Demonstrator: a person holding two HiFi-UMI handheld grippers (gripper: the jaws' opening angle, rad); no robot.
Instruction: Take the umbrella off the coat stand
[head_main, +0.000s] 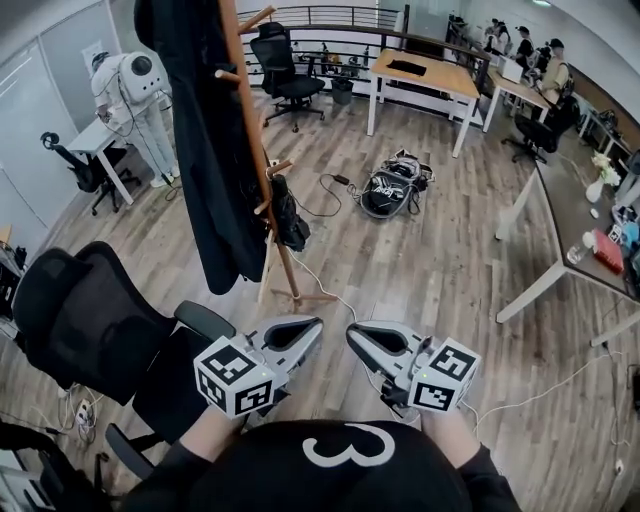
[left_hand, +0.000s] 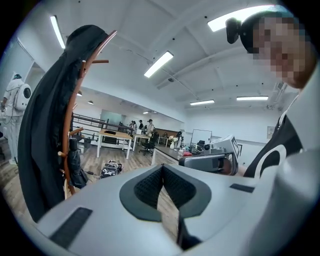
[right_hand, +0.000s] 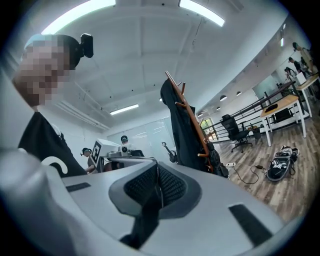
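Observation:
A wooden coat stand (head_main: 250, 130) rises ahead of me with a long black coat (head_main: 200, 140) draped over it. A folded black umbrella (head_main: 288, 215) hangs from a low peg on the stand's right side. Both grippers are held side by side in front of my chest, well short of the stand. My left gripper (head_main: 316, 326) is shut and holds nothing, and so is my right gripper (head_main: 353, 331). The left gripper view shows the umbrella (left_hand: 75, 167) far off to the left of the closed jaws. In the right gripper view the umbrella (right_hand: 216, 160) hangs to their right.
A black office chair (head_main: 80, 310) stands close on my left. A dark backpack (head_main: 393, 185) and a cable lie on the wooden floor beyond the stand. A wooden desk (head_main: 425, 75) stands at the back, a long table (head_main: 570, 200) on the right, and a white suit figure (head_main: 130, 85) at the far left.

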